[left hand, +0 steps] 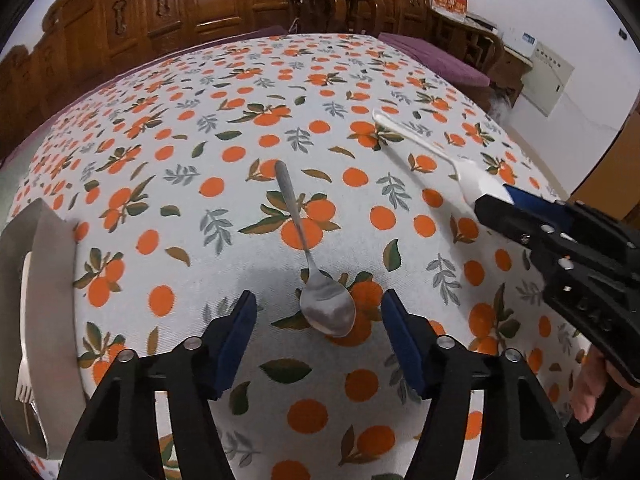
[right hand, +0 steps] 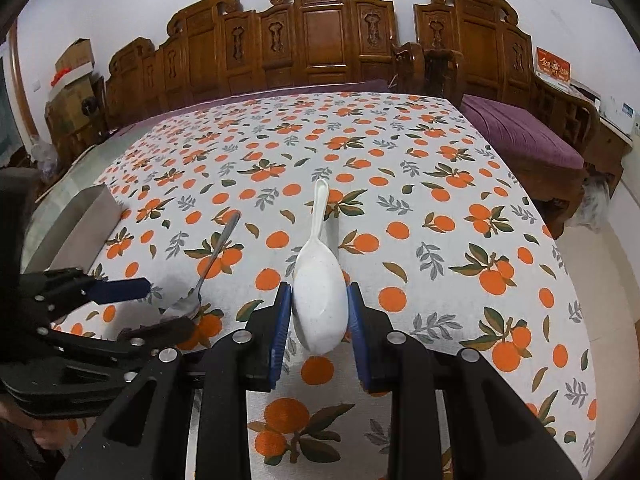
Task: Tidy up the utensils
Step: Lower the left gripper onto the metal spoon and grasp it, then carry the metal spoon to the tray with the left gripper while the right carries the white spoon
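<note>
Trouble looks likeliest at the metal spoon, low centre of frame on the tablecloth: the left gripper straddles its bowl, jaws apart, touching nothing, and could skid it. The right gripper pinches the white spoon. The red sign, upper right, carries writing I cannot read.

Table w/ white tablecloth, orange-fruit & leaf print, fills centre. At 12 o'clock: carved wooden bench along white wall. At 2–3 o'clock: 2nd wooden bench w/ purple cushion. At 10 o'clock: stacked cardboard boxes. Red sign at 2 o'clock.
</note>
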